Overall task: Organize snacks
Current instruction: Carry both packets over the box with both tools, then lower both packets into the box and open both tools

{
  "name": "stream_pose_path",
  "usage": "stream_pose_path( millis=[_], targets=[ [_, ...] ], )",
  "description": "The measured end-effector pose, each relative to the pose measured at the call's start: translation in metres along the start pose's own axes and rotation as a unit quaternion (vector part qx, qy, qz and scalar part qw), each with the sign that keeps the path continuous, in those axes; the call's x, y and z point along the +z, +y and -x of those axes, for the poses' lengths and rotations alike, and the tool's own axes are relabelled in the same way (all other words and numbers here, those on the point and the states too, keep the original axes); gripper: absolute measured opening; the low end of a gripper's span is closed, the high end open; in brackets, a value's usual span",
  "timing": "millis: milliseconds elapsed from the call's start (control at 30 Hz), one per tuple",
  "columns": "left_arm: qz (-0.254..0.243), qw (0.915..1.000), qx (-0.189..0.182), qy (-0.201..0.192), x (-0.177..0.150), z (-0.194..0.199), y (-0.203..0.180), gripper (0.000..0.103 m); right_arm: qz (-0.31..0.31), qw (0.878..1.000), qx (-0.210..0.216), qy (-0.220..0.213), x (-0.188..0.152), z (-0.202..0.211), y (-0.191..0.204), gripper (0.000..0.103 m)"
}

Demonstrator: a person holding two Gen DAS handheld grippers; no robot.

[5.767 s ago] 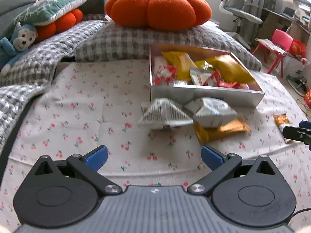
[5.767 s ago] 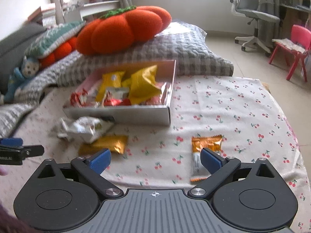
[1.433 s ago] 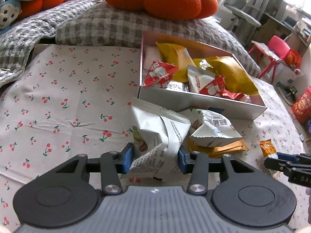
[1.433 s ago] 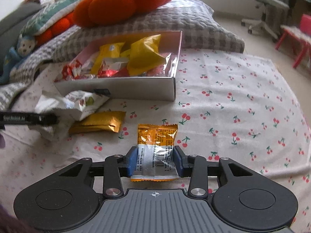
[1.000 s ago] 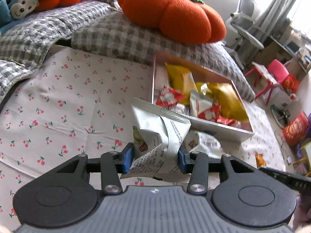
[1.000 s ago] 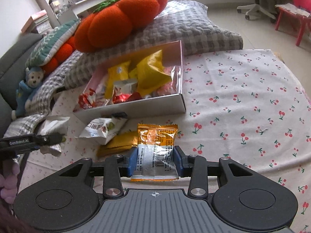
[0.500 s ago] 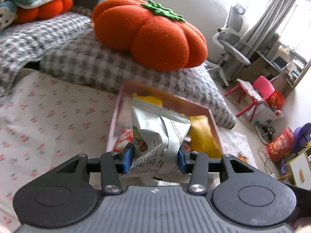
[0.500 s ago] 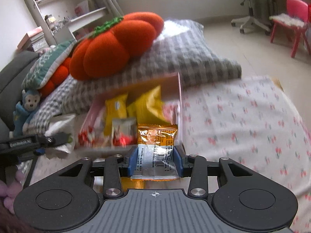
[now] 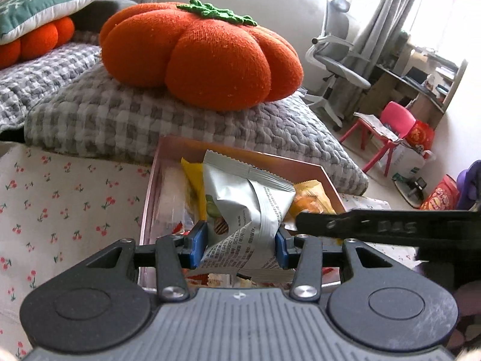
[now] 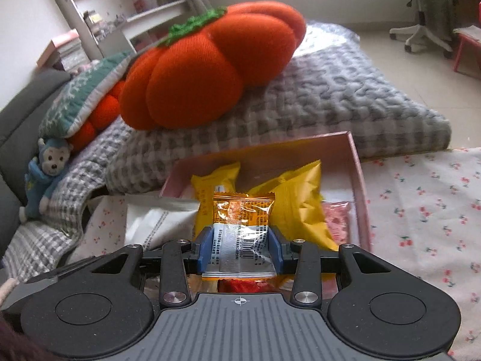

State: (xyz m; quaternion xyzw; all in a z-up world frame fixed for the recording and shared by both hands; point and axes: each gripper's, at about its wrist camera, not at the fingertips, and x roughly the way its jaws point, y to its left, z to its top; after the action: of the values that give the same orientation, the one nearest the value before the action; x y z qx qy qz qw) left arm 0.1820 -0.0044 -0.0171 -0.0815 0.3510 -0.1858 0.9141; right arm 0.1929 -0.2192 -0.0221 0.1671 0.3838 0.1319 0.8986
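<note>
Left gripper (image 9: 240,242): my jaws pinch the silver packet (image 9: 243,210), blue pads pressed into its crumpled sides.
Silver packet: held in the air over the box (image 9: 150,195), its crimped top edge tilted toward 11 o'clock.
Right gripper (image 10: 240,251): my jaws pinch the orange packet (image 10: 243,219) at its clear barcoded end; the orange end stands up at 12 o'clock.
Orange packet: held above the box's near part, in front of the yellow bags (image 10: 294,204).
Box: pink, open, lying on the cherry-print cloth (image 9: 60,204); it holds yellow bags, a pink packet (image 10: 336,219) by the 3 o'clock wall, and red wrappers (image 10: 246,285) below my right jaws.
Right gripper in the left view: its dark finger (image 9: 375,225) reaches in from 3 o'clock, just beside the silver packet.
Behind the box, at 12 o'clock: a grey checked cushion (image 9: 105,114) with an orange pumpkin pillow (image 9: 204,54) on top.
Far left, right view: a blue monkey toy (image 10: 45,171) leaning on the grey blanket.
</note>
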Motion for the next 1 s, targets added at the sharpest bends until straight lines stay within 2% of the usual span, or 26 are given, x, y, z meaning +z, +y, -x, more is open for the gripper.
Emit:
stream_pose_path(
  millis=[133, 333, 467, 600, 767, 933, 1000],
  targets=[
    [-0.004, 1.0000, -0.002, -0.009, 0.000, -0.003, 0.002, 0.042, 0.006, 1.000, -0.018, 0.012, -0.003, -0.019, 0.000, 0.038],
    [0.018, 0.9993, -0.030, -0.017, 0.004, -0.004, 0.008, 0.042, 0.026, 0.999, -0.045, -0.008, 0.002, -0.023, 0.001, 0.038],
    [0.010, 0.9991, -0.036, -0.020, 0.004, -0.002, 0.004, 0.042, 0.019, 0.997, -0.069, -0.023, 0.012, -0.025, -0.006, 0.038],
    [0.010, 0.9988, -0.044, -0.020, 0.003, -0.005, 0.003, 0.042, -0.014, 0.998, -0.055, -0.035, 0.018, -0.023, -0.018, 0.038],
    [0.004, 0.9988, -0.048, -0.014, 0.001, -0.010, 0.001, 0.042, -0.014, 0.998, -0.049, -0.043, 0.019, -0.018, -0.019, 0.042],
    [-0.004, 0.9986, -0.051, -0.016, -0.002, -0.009, -0.002, 0.050, -0.025, 0.999, -0.025, -0.032, 0.020, -0.010, -0.022, 0.054],
    [-0.004, 0.9982, -0.056, -0.020, -0.001, -0.006, -0.003, 0.058, -0.016, 0.999, -0.026, -0.035, 0.020, -0.005, -0.020, 0.059]
  ],
)
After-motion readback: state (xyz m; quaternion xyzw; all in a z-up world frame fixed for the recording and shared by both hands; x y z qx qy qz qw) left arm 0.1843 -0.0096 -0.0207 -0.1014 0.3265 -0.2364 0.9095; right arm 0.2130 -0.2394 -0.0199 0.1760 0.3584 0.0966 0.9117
